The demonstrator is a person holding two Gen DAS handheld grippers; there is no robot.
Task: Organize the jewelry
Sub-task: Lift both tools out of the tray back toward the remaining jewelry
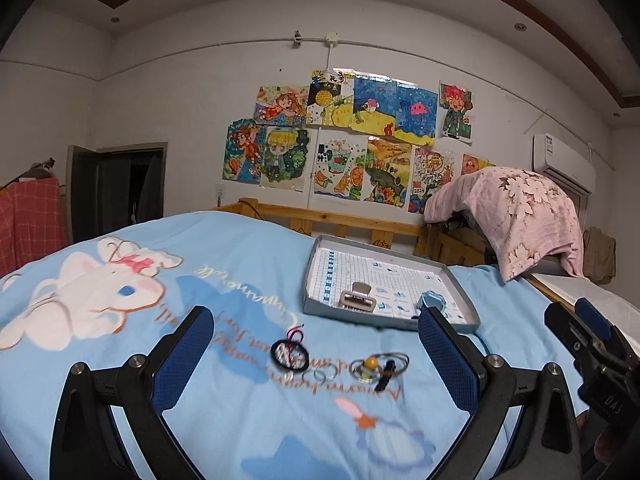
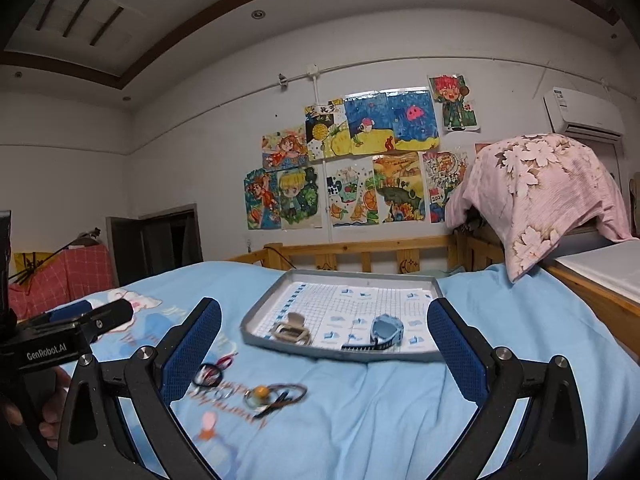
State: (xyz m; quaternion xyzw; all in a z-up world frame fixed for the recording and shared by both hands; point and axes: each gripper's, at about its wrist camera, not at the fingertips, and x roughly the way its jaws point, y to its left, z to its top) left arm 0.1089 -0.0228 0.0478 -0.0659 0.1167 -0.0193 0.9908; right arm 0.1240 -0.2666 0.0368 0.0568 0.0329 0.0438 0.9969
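Note:
A grey tray (image 1: 460, 280) (image 2: 260, 312) lined with grid paper lies on the blue blanket. In it are a beige hair clip (image 1: 357, 298) (image 2: 291, 330) and a blue watch (image 1: 431, 302) (image 2: 384, 330). In front of the tray lie loose pieces: a black hair tie with red cord (image 1: 290, 354) (image 2: 210, 372), a small metal ring (image 1: 323, 374) (image 2: 224, 394), and a bangle with a yellow bead (image 1: 374, 362) (image 2: 262, 393). My left gripper (image 1: 316, 344) is open and empty above these pieces. My right gripper (image 2: 324, 340) is open and empty, in front of the tray.
The blue cartoon blanket (image 1: 200, 280) covers the bed. A wooden rail (image 2: 360, 252) runs behind the tray. A pink floral cloth (image 2: 552, 192) drapes over something at the right. The right gripper shows at the left wrist view's right edge (image 1: 592, 344).

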